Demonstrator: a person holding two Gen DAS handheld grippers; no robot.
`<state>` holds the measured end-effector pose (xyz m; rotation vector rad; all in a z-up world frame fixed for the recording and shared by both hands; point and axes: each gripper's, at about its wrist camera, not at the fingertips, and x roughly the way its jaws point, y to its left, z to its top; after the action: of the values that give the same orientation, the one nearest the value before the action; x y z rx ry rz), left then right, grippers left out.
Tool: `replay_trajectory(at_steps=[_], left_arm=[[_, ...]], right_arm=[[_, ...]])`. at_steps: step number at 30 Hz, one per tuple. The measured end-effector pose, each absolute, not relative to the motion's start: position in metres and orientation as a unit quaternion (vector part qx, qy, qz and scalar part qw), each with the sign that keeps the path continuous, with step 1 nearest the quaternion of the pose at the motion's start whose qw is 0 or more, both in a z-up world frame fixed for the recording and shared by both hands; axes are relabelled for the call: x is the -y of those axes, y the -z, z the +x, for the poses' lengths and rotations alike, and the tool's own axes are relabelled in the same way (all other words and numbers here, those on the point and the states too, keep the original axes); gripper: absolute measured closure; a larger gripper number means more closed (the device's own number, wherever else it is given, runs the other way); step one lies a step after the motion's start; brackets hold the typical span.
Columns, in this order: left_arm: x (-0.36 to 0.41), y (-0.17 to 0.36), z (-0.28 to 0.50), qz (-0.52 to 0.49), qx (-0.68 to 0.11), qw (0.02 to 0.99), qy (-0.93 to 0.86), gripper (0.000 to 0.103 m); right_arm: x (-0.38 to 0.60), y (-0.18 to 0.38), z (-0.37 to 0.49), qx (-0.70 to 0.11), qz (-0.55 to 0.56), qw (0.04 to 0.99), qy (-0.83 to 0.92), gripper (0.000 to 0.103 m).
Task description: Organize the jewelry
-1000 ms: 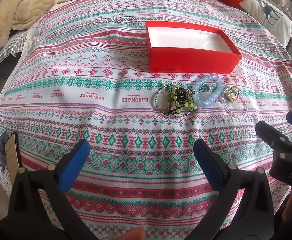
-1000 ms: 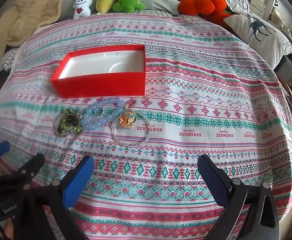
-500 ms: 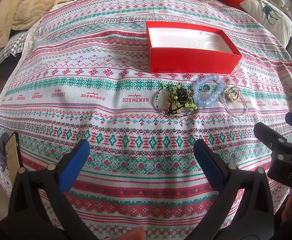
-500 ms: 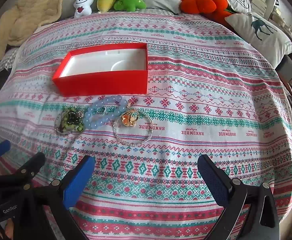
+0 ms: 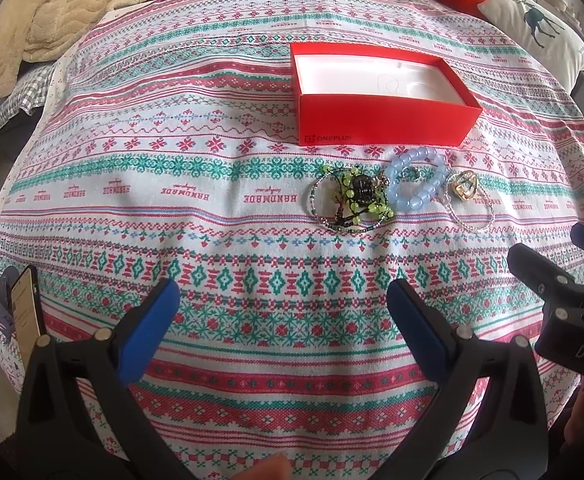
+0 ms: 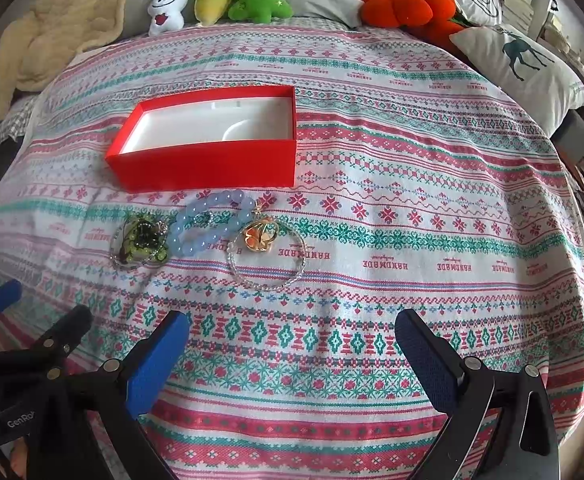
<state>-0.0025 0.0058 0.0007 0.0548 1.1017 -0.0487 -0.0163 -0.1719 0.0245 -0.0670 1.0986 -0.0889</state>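
Right wrist view: right gripper (image 6: pixel 292 356) spread wide, holding nothing; bracelets (image 6: pixel 208 230) ahead-left of it on the bed (image 6: pixel 411 200), red box (image 6: pixel 212 164) just beyond; left gripper (image 5: pixel 282 316) likewise released, empty.

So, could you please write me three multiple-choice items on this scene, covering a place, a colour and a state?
1. Where does the jewelry lie?
A. inside the box
B. on the cloth in front of the box
C. on a pillow

2. What colour is the large-bead bracelet?
A. pale blue
B. orange
C. black

3. How is the left gripper?
A. shut on a bracelet
B. shut, holding nothing
C. open

Key: 1 B, the red box holds no jewelry. 2 A, the large-bead bracelet is pale blue. 3 C, the left gripper has its jaws spread, as does the right gripper.
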Motion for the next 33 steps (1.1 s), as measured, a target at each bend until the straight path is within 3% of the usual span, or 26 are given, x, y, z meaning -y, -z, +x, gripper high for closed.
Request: replay_trajectory(at_steps=[33], left_arm=[[-0.0078,-0.0035,-0.001,0.019,-0.52,0.854,0.02,0.0]], right_arm=[[0.1722,-0.029,-0.0173,-0.515,-0.031,0.855,0.045,0.0]])
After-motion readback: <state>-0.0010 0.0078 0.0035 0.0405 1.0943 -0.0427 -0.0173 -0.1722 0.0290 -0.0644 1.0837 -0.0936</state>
